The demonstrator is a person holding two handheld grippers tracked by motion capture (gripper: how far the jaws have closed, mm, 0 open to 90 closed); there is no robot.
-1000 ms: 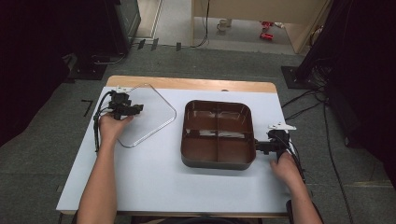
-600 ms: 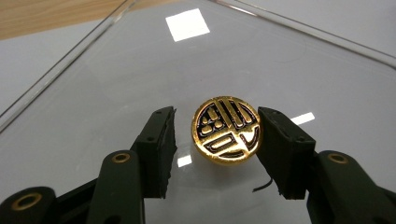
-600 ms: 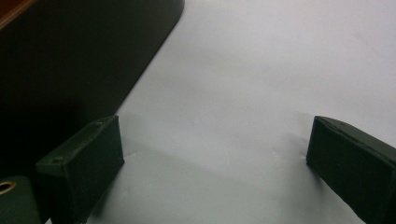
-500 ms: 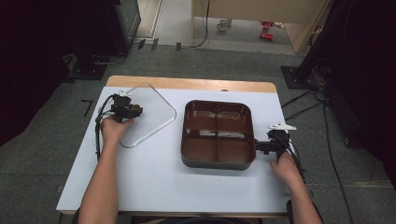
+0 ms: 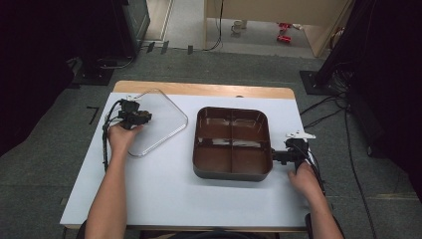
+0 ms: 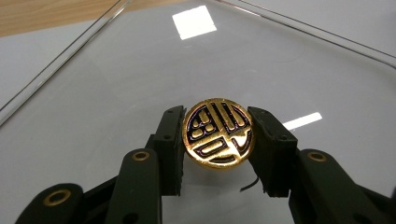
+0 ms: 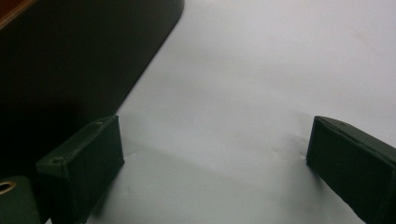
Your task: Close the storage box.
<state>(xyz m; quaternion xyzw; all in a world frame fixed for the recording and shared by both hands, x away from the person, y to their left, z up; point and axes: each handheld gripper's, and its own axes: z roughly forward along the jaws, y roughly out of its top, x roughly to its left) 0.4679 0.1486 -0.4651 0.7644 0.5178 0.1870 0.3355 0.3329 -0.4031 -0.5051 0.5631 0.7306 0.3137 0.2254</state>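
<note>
Gold knob [image 6: 218, 133]: round, embossed with a dark pattern, set on the clear lid, clamped between the left tool's two jaws.
Clear lid [image 5: 158, 121]: flat on the tabletop, under the left tool [image 5: 141, 118].
Brown tray [image 5: 232, 142]: four compartments, just left of the right tool [image 5: 276, 156].
Right tool: jaws spread wide, grasping nothing, beside the tray's near right corner.
Tabletop [image 5: 164, 189]: white, wooden far edge.

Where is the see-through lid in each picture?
High view: the clear lid lies flat at the table's left, under the left gripper.
Left gripper view: it spreads behind the jaws, which pinch its gold knob.
Right gripper view: not in it.
Shared landmark: the white table.
</note>
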